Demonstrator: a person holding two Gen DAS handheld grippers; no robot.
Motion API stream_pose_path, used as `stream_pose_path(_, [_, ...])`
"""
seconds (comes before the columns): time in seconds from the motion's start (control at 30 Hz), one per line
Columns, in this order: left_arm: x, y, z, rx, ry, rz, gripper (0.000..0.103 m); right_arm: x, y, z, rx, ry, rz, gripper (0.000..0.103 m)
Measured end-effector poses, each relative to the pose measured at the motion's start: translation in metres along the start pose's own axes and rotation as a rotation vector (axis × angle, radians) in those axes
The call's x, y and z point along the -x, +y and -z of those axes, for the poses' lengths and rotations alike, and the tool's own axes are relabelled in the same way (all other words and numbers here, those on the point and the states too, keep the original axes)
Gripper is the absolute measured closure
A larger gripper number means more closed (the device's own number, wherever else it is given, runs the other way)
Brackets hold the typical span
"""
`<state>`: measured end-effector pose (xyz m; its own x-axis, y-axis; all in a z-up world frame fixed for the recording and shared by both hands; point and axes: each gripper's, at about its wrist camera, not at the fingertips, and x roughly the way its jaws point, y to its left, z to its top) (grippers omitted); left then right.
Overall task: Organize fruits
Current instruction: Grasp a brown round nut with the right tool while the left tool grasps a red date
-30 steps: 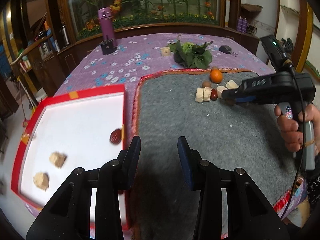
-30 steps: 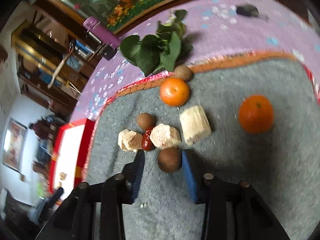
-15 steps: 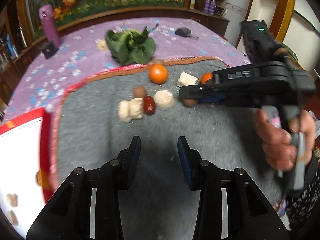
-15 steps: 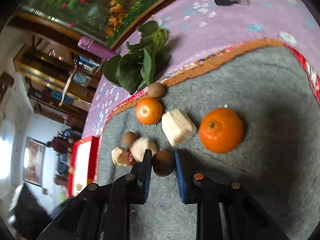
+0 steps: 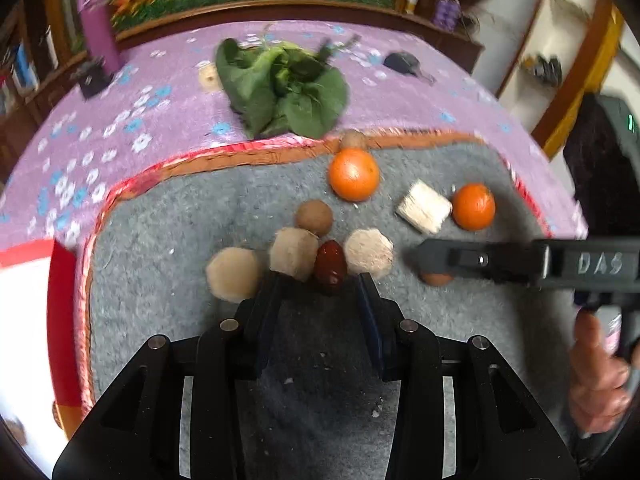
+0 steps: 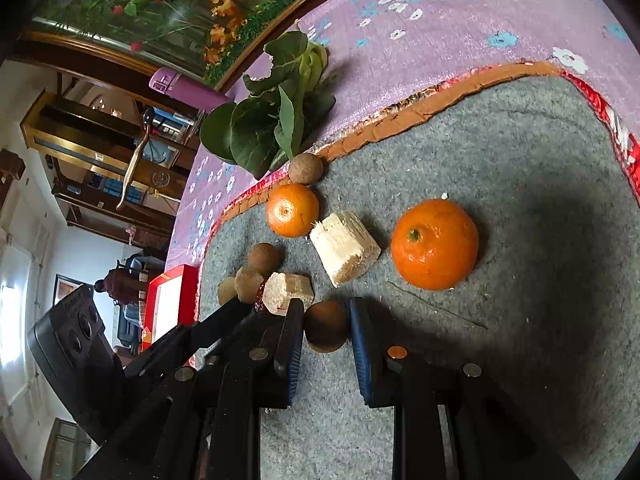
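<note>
left to right on the grey felt mat (image 5: 168, 220). far left, the red-rimmed white tray (image 5: 60, 280) sits just off the mat edge; probable destination, judged only from the task.

left gripper (image 5: 318, 280): jaws apart, holding nothing, tips straddling the red jujube (image 5: 330, 266), which is wedged in contact between two beige cut chunks (image 5: 294, 254) (image 5: 368, 254). risk: closing here, the left finger rides onto the chunk beside it and pinches chunk plus jujube, or squeezes the jujube forward out of the gap. a third chunk (image 5: 234, 274) lies just outside the left finger and could get shoved.

right gripper (image 6: 324, 322): jaws around a small brown round fruit (image 6: 325, 326), gaps visible on both sides in the right wrist view, so not clamped. risk: round and hard-looking, likely to roll or pop out if the pads meet off-centre. its left finger touches or nearly touches the nearest chunk (image 6: 286, 292); cannot tell which.

the two grippers work close together; collision risk if both lift at once.

further right: pale ridged block (image 6: 344, 248), tangerine (image 6: 434, 244), untouched, well clear.
</note>
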<state>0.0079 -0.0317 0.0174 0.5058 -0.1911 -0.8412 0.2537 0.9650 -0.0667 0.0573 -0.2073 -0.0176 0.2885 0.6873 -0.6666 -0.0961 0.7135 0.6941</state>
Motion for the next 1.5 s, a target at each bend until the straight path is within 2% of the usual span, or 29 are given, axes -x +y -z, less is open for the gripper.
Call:
stream_pose_path(0.13, [-0.005,-0.02,0.0,-0.112,-0.01,-0.044,0.065,0.0,-0.002,0.0,-0.006,0.001,-0.005,0.08])
stream_pose_path(0.27, [-0.009,-0.009,-0.007,-0.068,-0.003,0.003,0.066,0.001,-0.004,0.0,-0.01,0.001,-0.01,0.08])
stream_pose_path(0.37, [-0.011,-0.014,-0.008,-0.106,-0.012,-0.009,0.066,0.001,-0.004,0.0,-0.011,0.002,-0.01,0.08])
stream_pose_path(0.5, [-0.011,-0.019,-0.005,-0.157,-0.04,-0.008,0.073,0.001,-0.004,0.0,-0.01,0.001,-0.01,0.08])
stream_pose_path(0.63, [-0.009,-0.015,-0.003,-0.152,-0.047,0.004,0.076,0.002,-0.002,0.0,0.0,0.007,-0.008,0.08])
stream_pose_path(0.73, [-0.006,-0.013,-0.001,-0.155,-0.047,0.009,0.082,0.001,0.0,0.0,0.009,0.028,-0.015,0.08])
stream_pose_path(1.07, [-0.003,-0.009,0.003,-0.112,-0.035,0.012,0.083,-0.003,0.009,0.001,0.045,0.04,-0.008,0.076])
stream_pose_path(1.3, [-0.005,-0.01,0.0,-0.081,-0.037,-0.012,0.082,-0.005,0.018,0.004,0.099,0.017,0.026,0.079])
stream_pose_path(1.5, [0.003,-0.007,0.009,-0.043,-0.064,-0.026,0.086,-0.006,0.015,0.003,0.087,0.024,-0.035,0.08])
